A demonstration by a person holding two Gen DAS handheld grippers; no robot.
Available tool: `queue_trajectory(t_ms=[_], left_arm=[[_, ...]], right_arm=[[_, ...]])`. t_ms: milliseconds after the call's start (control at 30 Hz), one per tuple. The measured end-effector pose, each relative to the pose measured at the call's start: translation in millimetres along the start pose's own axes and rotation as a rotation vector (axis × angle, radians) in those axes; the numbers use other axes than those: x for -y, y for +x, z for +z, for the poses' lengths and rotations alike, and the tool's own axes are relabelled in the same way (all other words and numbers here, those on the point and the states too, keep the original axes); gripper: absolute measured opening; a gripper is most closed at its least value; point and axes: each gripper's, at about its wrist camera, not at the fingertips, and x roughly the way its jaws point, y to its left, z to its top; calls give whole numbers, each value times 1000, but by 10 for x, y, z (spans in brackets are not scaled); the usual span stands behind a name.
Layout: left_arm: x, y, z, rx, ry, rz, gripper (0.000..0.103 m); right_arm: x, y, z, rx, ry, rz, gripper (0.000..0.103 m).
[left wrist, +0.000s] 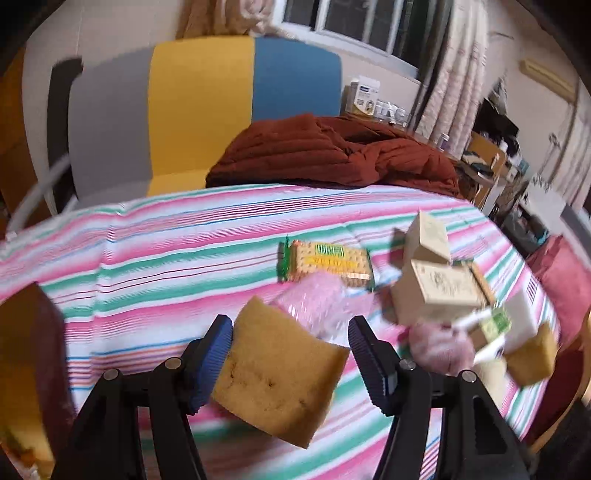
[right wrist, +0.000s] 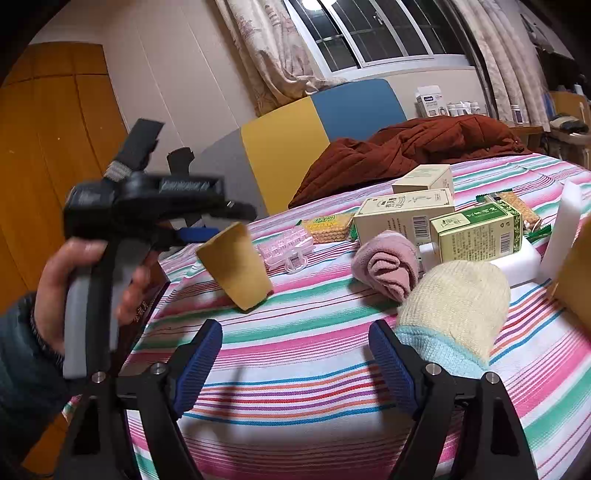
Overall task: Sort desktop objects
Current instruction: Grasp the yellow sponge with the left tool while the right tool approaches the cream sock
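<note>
- Left wrist view: my left gripper [left wrist: 290, 338] fills the lower centre with its jaws spread wide. A yellow sponge [left wrist: 279, 373] sits between them, touching the left blue pad [left wrist: 214, 363] but clear of the right one; I cannot tell whether it hangs or rests on the cloth.
- The surface is a striped tablecloth [left wrist: 155, 251] in pink, green and white, creased along the upper left.
- Right of centre lie a cracker packet [left wrist: 328, 264], a blurred pink plastic piece [left wrist: 314, 302] and stacked beige boxes [left wrist: 436, 280].
- Behind the table, at upper centre, I see a rust-red quilted jacket [left wrist: 332, 151] heaped before a grey, yellow and blue panel [left wrist: 207, 107]; a window [left wrist: 354, 18] with curtains is at the top.
- Right wrist view: my right gripper [right wrist: 295, 363] at the bottom stands open with nothing between its pads, above the striped cloth.
- A cream and pale-blue sock [right wrist: 450, 317] lies just beside the right finger [right wrist: 391, 365]; a rolled pink cloth [right wrist: 384, 264] is behind it.
- At middle left, my left hand [right wrist: 88, 288] holds the other gripper, and the sponge sits tilted at its tip above the cloth.
- A green tea box [right wrist: 476, 236] and white foam blocks [right wrist: 565, 229] fill the right; a wooden wardrobe [right wrist: 48, 122] stands at the left.
</note>
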Motion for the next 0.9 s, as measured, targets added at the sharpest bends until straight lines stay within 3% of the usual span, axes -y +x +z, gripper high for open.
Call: queue_trajectory(t_ms=[67,200,500,633,767,900], left_arm=[[55,-121,-166,19,52,46,66],[17,-338,-441,39,51,43,68],[-158,-634,-916,54,-17,-65,68],[-141,-715,-937,96,14,-37,68],[-165,-739,-836,132,12,-64,70],[-138,-562,-680,87,33,-79,70]], right_arm=[[1,8,0,1,0,1,83],[-4,18,1,-1,-1,-4,83],[-20,45,4,-15,-9,-18,85],[-33,54,0,-25,-16,-25,86],[-46,66,-7,-34,-23,-35,86],[-53,80,-8,-42,-27,-42,86]])
